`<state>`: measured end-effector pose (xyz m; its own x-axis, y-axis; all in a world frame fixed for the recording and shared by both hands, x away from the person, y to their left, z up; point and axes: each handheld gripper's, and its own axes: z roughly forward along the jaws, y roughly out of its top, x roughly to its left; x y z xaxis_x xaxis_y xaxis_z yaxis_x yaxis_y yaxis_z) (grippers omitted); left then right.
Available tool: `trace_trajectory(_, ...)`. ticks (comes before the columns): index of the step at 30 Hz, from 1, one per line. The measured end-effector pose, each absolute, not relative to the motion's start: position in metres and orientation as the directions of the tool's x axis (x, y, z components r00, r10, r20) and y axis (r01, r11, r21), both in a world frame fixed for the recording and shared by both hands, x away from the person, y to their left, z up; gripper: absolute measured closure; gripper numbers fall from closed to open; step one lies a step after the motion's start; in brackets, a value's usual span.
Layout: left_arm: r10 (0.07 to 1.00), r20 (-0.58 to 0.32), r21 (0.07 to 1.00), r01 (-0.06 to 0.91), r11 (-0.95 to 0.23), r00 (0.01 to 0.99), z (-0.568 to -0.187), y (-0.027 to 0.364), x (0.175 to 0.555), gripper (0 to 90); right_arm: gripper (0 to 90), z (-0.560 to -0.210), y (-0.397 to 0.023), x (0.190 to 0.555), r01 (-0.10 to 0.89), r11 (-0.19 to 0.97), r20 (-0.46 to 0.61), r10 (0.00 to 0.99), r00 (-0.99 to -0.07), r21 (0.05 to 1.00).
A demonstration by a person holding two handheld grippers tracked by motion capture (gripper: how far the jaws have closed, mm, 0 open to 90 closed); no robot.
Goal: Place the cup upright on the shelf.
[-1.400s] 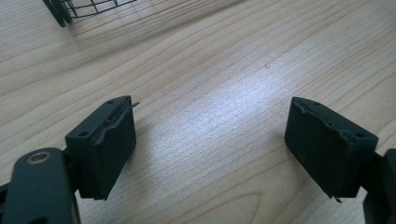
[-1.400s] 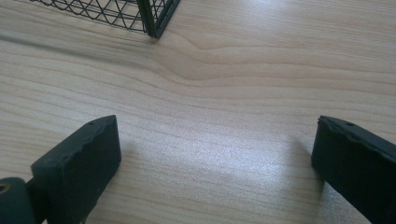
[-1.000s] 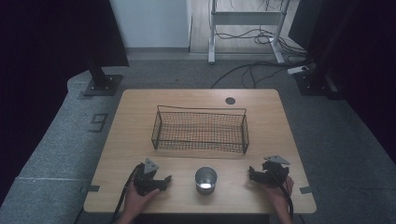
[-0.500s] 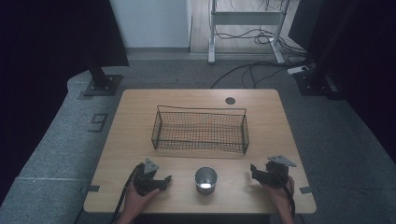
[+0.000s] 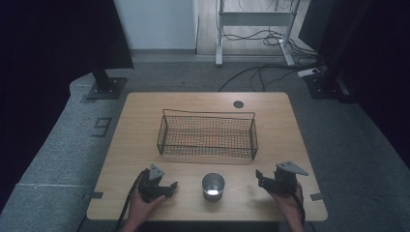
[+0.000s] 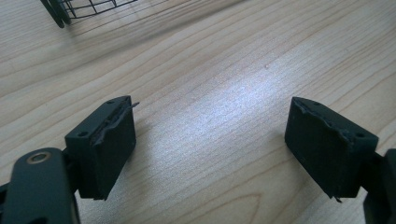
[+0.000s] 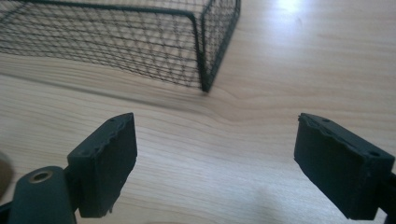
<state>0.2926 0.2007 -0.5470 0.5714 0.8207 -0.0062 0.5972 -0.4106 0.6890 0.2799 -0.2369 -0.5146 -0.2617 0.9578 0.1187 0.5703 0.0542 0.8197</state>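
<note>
Left gripper released, right gripper empty, just been closing on nothing. Might easily knock the metal cup over with a sloppy sideways reach.

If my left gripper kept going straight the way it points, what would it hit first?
Probably the bare table: the left gripper tilts down at it, and the wire basket sits left of that line.

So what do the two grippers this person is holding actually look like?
Both are black two-jaw tools. The left gripper and right gripper each carry a grey three-cornered plate on top. A dark cable trails from the left one. Up close, the blocky black pads have frayed edges and small screw holes.
</note>
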Motion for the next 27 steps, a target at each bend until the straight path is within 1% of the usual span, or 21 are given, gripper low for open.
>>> trace_trajectory(3,0.821,-0.006,0.689,0.597,-0.411,0.571,-0.547,0.201,0.293,16.3,13.4,-0.508,-0.232,0.276,0.552,0.061,0.119,0.951,-0.284,0.831)
trace_trajectory(4,0.821,-0.006,0.689,0.597,-0.411,0.571,-0.547,0.201,0.293,16.3,13.6,-0.504,-0.228,0.273,0.541,0.062,0.127,0.944,-0.306,0.839)
trace_trajectory(6,0.821,-0.006,0.689,0.597,-0.411,0.571,-0.547,0.201,0.293,16.3,13.8,-0.501,-0.226,0.272,0.533,0.064,0.129,0.94,-0.317,0.844)
trace_trajectory(9,0.821,-0.006,0.689,0.597,-0.411,0.571,-0.547,0.201,0.293,16.3,14.6,-0.495,-0.219,0.268,0.506,0.084,0.104,0.938,-0.331,0.858)
trace_trajectory(11,0.821,-0.006,0.689,0.597,-0.411,0.571,-0.547,0.201,0.293,16.3,14.8,-0.492,-0.216,0.266,0.497,0.079,0.115,0.931,-0.348,0.864)
trace_trajectory(15,0.821,-0.006,0.689,0.597,-0.411,0.571,-0.547,0.201,0.293,16.3,14.9,-0.486,-0.21,0.263,0.491,0.072,0.135,0.918,-0.374,0.868)
trace_trajectory(22,0.821,-0.006,0.689,0.597,-0.411,0.571,-0.547,0.201,0.293,16.3,15.0,-0.476,-0.194,0.257,0.465,0.096,0.131,0.893,-0.431,0.88)
trace_trajectory(27,0.821,-0.007,0.69,0.597,-0.409,0.571,-0.547,0.201,0.293,16.3,15.1,-0.469,-0.185,0.252,0.456,0.08,0.161,0.87,-0.466,0.886)
